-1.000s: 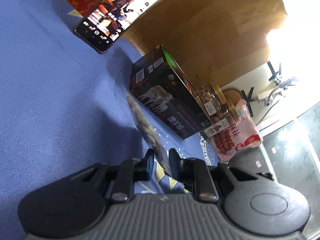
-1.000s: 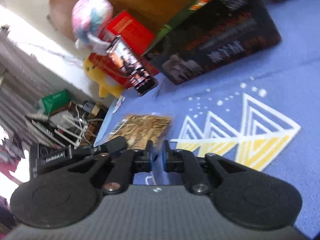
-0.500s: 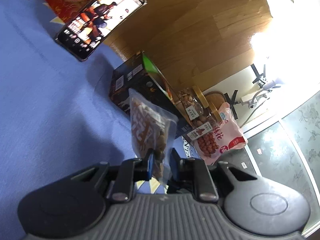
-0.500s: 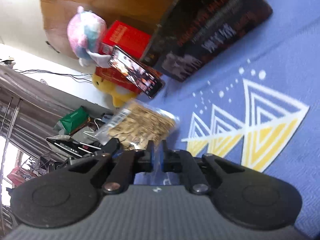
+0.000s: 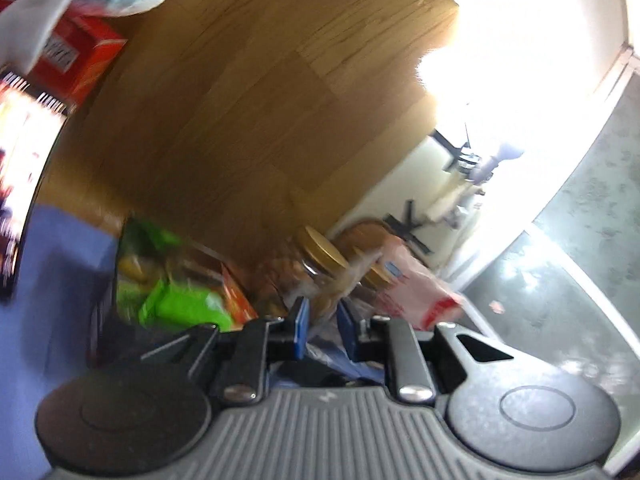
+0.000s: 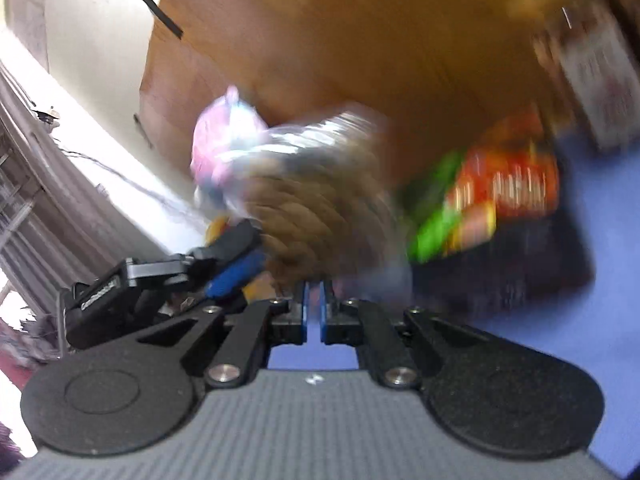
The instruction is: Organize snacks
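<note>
Lifted since a second ago, the clear snack bag [image 6: 316,204] no longer lies flat on the blue mat [image 6: 600,208]; it now hangs in the air, and both views are smeared by motion.

From the left wrist, the left gripper [image 5: 322,326] sits closest, its blue-padded fingers [image 5: 301,328] pinched on the lower edge of the bag, which shows only as a blurred tan and clear shape between them. Just beyond, an open dark box [image 5: 168,292] holds green and orange packets. Beside it stand jars with gold lids [image 5: 322,250], and a pink and white snack pouch [image 5: 416,292] leans next to them. Farther off, a red box [image 5: 76,60] rests against a wooden panel [image 5: 260,100].

From the right wrist, the right gripper [image 6: 313,312] is nearest, its fingers nearly closed with a thin gap and nothing between them. Just ahead, the bag of brown pieces is held up by the left gripper, seen low at left. To the right, the dark box shows its green and red packets above the mat. Behind the bag, a pink and blue plush toy [image 6: 224,136] is partly hidden.
</note>
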`<state>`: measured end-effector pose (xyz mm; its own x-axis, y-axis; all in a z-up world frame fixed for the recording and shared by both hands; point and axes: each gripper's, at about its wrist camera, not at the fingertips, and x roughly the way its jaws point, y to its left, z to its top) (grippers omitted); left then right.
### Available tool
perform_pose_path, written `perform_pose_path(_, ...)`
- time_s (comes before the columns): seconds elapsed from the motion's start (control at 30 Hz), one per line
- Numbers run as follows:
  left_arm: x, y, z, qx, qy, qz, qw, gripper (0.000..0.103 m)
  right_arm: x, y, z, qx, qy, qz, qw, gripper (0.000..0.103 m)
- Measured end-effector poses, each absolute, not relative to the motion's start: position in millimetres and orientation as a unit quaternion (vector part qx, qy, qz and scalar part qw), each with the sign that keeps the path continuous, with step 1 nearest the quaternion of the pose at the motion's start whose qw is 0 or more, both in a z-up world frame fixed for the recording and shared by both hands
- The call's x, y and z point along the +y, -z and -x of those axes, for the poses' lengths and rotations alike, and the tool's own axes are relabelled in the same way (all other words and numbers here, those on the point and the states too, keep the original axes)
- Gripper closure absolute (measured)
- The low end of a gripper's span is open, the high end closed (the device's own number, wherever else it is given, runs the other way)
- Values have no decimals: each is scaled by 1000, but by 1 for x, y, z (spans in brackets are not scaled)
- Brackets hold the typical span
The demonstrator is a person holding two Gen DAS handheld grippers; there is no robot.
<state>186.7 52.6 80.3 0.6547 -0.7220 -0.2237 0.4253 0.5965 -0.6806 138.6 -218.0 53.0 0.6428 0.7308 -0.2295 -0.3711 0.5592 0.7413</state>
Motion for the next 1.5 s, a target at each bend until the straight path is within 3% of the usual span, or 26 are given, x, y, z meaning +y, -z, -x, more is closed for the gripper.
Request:
perform_pose_path(0.23,53,-42,-239,291,242,289,879,86,-208,-27,-187,280,-265,-281,879,94)
perform_pose_path(0.3,60,-35,-239,294,241,305,873,86,-212,-20,-189,275,-263,-285,880,102)
perform_pose_path(0.4,68,-37,-229,283,248,311,873,86,-222,-21,-185,268,-268,-299,876,94)
perform_pose_path(0.47,72,-43,-217,272,256,303,877,86,-231,-25,-176,247,-260,-298,885,94)
perform_pose_path(0.57,70,-53,-195,256,257,266,893,76,-234,-33,-167,238,-225,-269,905,94)
perform_pose_path(0.77,34,-51,-144,243,246,141,928,72,-222,-33,-194,304,-192,-210,909,94)
perform_pose_path(0.83,26,-44,-134,248,248,129,928,72,-208,-35,-202,307,-170,-174,920,89)
perform_pose_path(1.0,15,-31,-122,267,247,126,923,69,-184,-32,-218,345,-215,-140,903,90)
perform_pose_path(1.1,15,-28,-114,273,244,123,923,69,-183,-37,-205,324,-237,-154,903,89)
perform_pose_path(1.2,16,-28,-106,270,233,118,927,63,-195,-42,-173,275,-232,-182,915,89)
perform_pose_path(1.4,11,-27,-97,281,210,101,931,62,-231,-29,-93,214,-183,-210,936,86)
perform_pose_path(1.5,6,-27,-91,287,192,85,935,60,-242,-10,-62,216,-135,-215,943,78)
